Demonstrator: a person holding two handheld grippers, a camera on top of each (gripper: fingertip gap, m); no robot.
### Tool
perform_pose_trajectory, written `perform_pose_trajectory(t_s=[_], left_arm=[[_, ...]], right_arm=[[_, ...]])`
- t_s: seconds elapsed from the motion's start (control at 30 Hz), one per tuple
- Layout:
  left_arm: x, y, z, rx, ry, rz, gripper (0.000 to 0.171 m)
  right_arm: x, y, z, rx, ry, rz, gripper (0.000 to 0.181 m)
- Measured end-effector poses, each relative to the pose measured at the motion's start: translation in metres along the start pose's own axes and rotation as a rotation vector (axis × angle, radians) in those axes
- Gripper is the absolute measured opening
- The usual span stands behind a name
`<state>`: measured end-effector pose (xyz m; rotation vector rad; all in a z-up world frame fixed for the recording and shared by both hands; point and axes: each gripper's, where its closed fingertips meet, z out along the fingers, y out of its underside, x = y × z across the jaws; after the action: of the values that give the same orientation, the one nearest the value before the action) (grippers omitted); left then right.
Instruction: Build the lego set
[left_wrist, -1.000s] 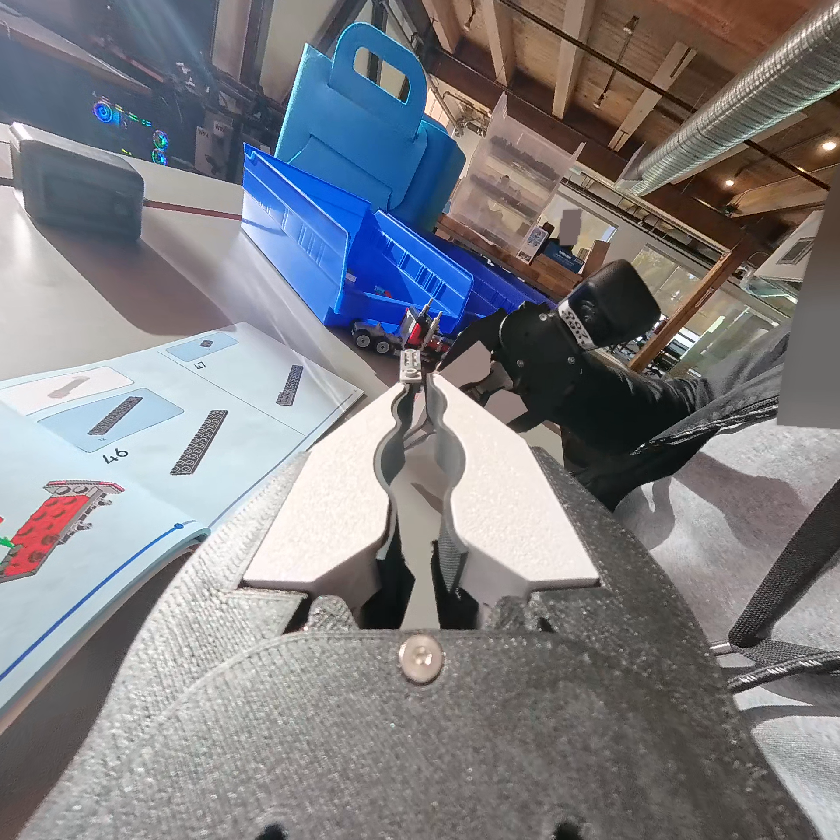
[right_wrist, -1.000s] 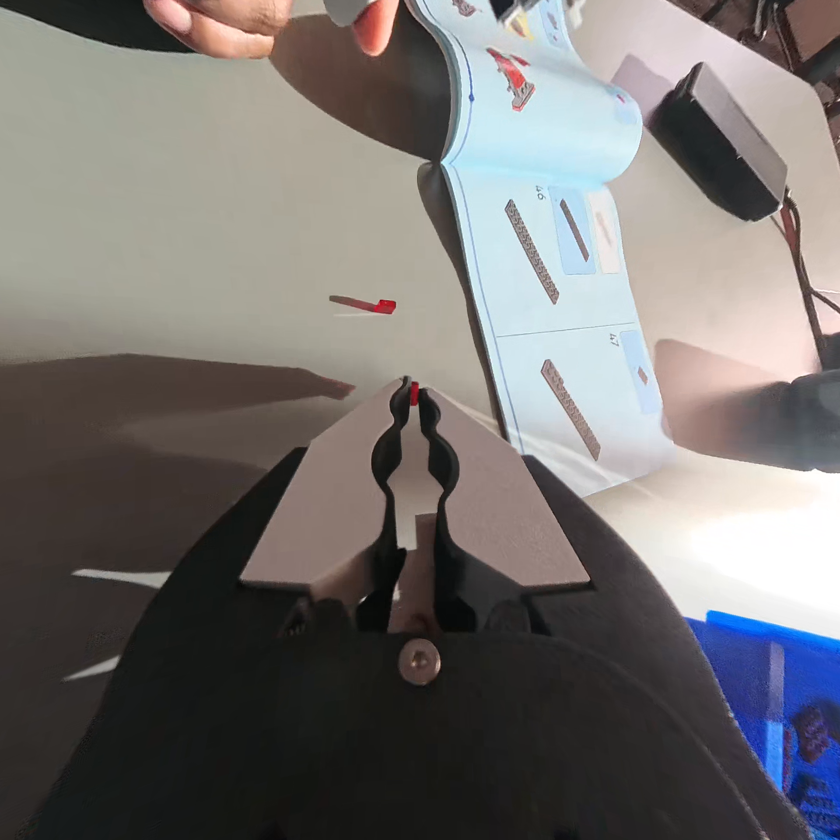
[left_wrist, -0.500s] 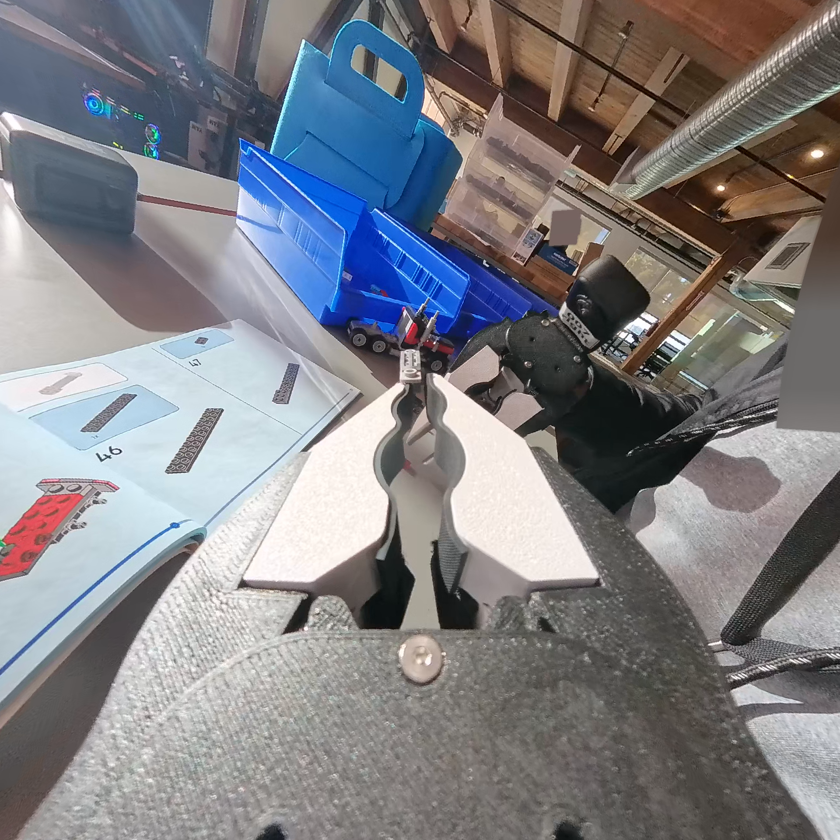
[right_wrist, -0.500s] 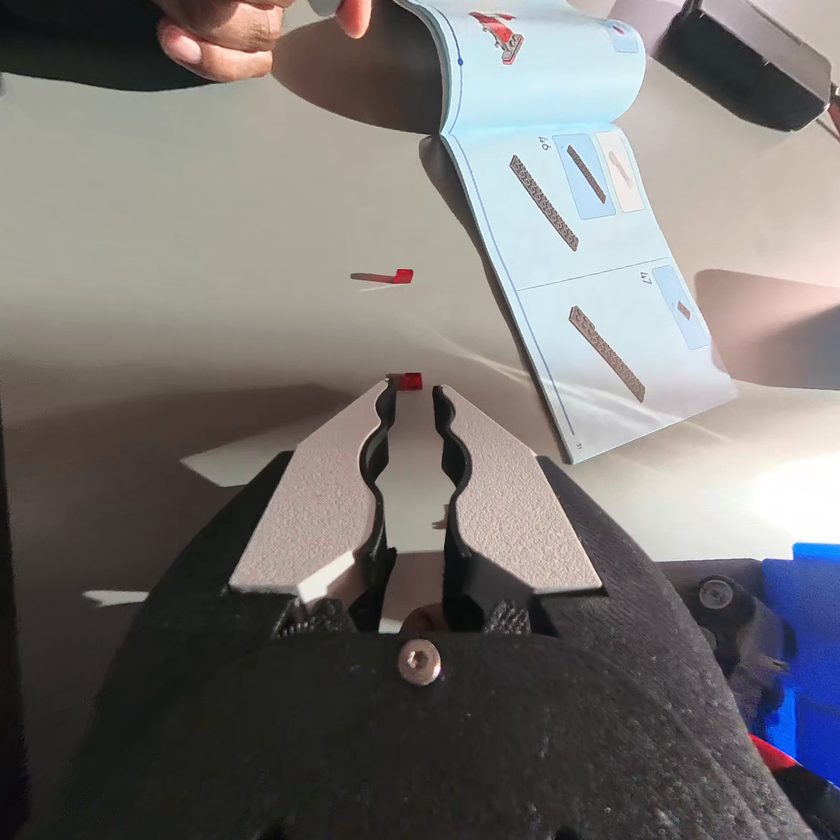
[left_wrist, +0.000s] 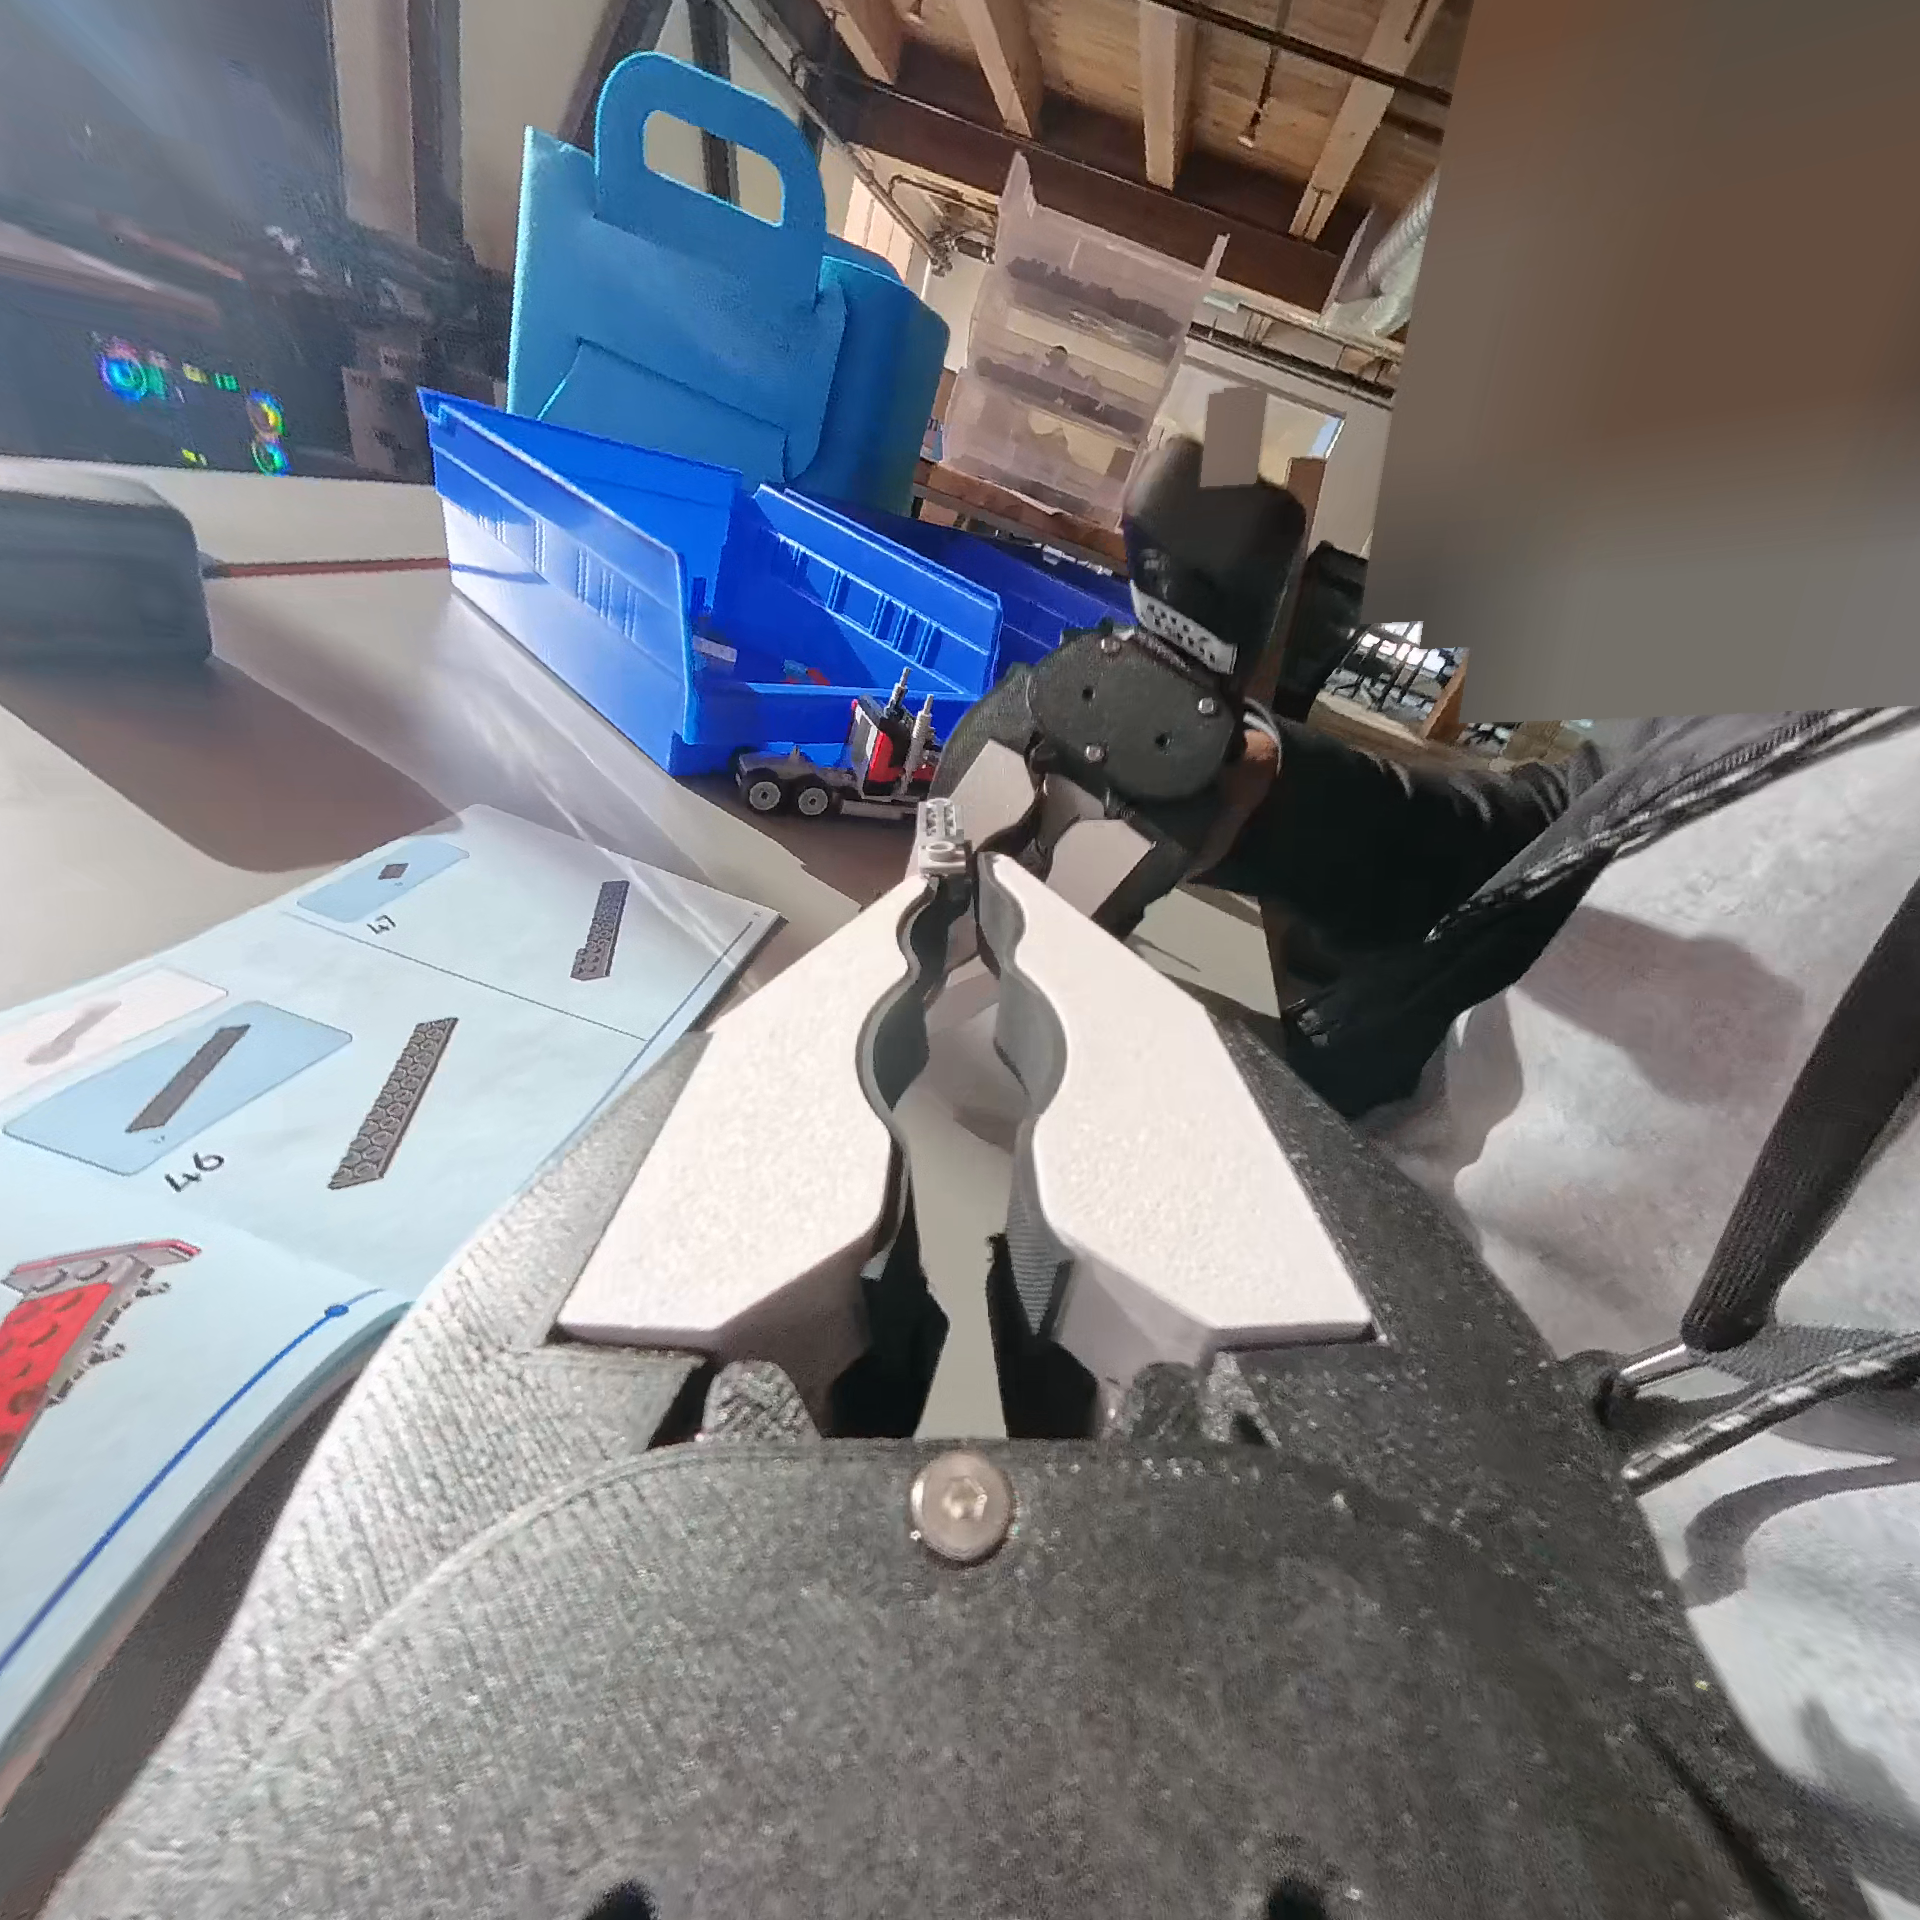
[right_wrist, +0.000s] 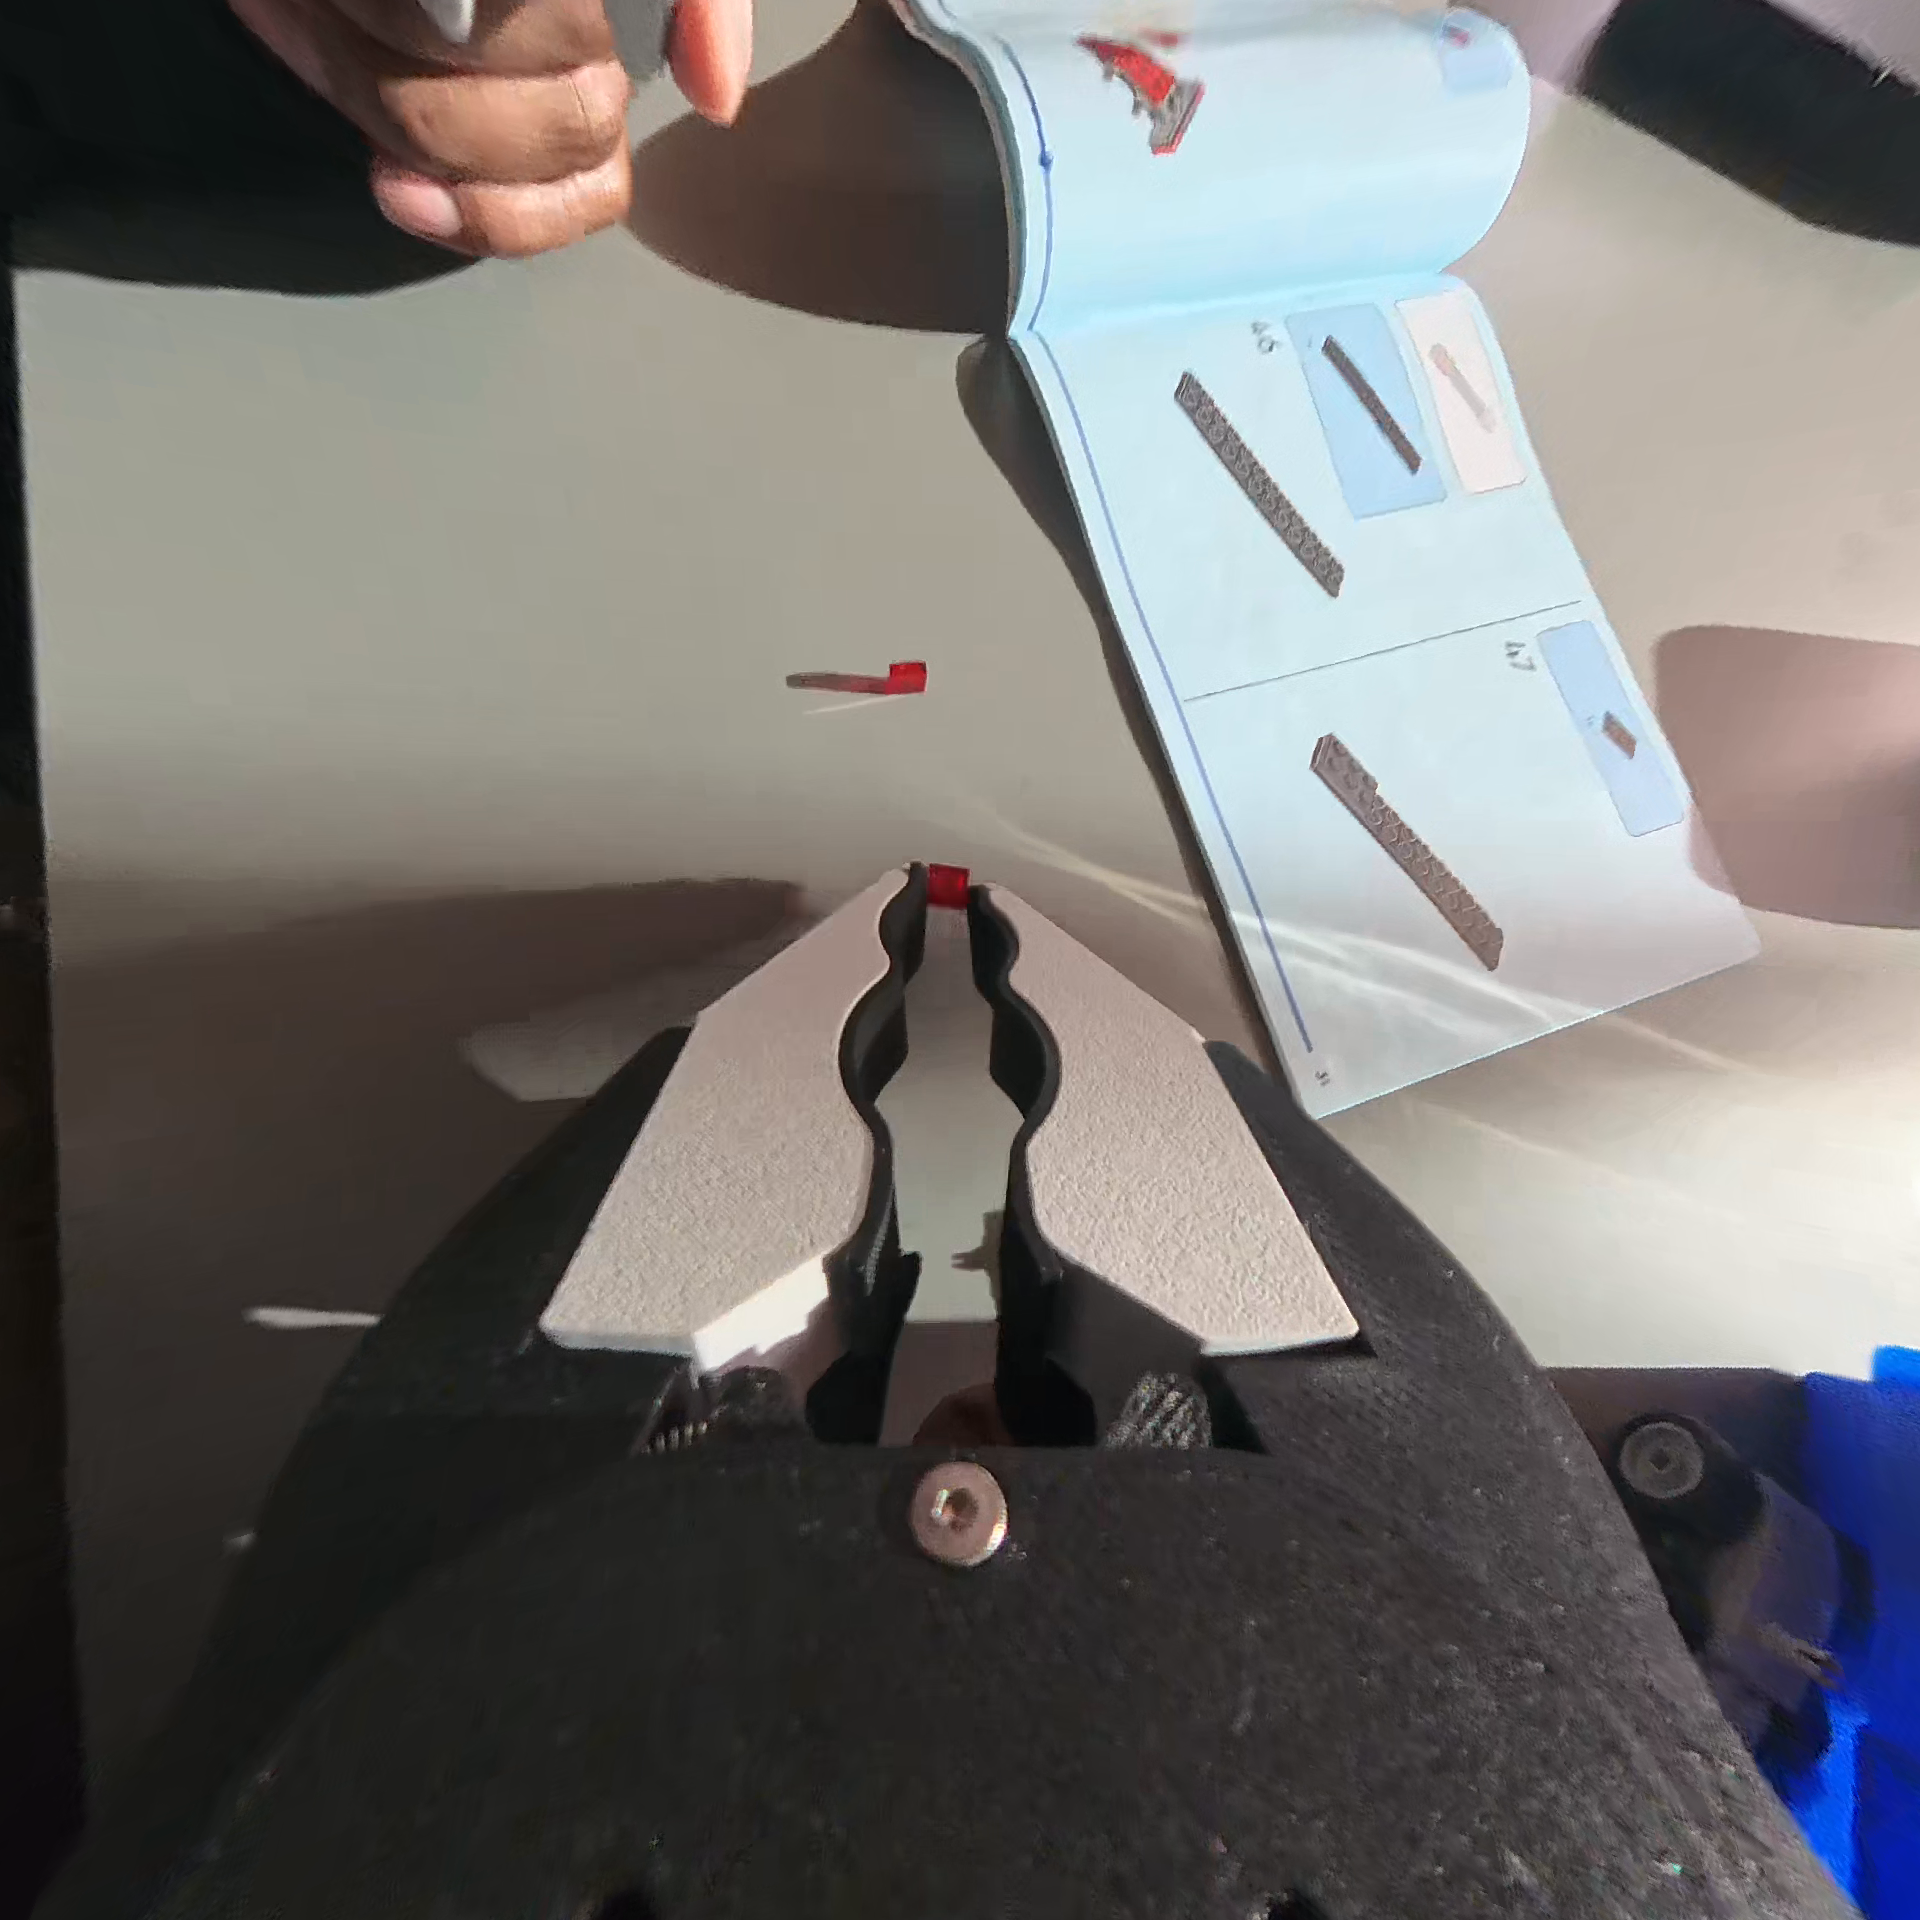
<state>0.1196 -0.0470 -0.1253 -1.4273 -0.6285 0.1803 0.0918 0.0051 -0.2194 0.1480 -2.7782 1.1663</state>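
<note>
The left tool (left_wrist: 951, 883) pinches a small grey plate (left_wrist: 940, 836) upright at its tips, while the right tool (right_wrist: 945, 896) pinches a tiny red piece (right_wrist: 947, 885) just above the table (right_wrist: 416, 623), likely ready for joining.

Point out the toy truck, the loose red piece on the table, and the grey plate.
toy truck (left_wrist: 831, 764), left wrist view, red cab.
loose red piece (right_wrist: 907, 675), right wrist view, its top.
grey plate (left_wrist: 942, 836), left wrist view, studded face.

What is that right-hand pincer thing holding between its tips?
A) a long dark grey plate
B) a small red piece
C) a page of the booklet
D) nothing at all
B: in the right wrist view, the right gripper has a small red piece sitting between its fingertips, with the jaws drawn in on either side of it.
</note>
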Motion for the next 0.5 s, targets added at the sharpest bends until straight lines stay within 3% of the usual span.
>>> perform_pose_trajectory(t_s=[0.27, 0.5], left_arm=[[0.015, 0.000, -0.001, 0.001, 0.011, 0.243, 0.006], [0.020, -0.001, -0.002, 0.017, 0.016, 0.319, 0.006]], right_arm=[[-0.004, -0.089, -0.043, 0.249, -0.048, -0.096, 0.009], [-0.021, -0.120, -0.055, 0.284, -0.123, -0.191, 0.009]])
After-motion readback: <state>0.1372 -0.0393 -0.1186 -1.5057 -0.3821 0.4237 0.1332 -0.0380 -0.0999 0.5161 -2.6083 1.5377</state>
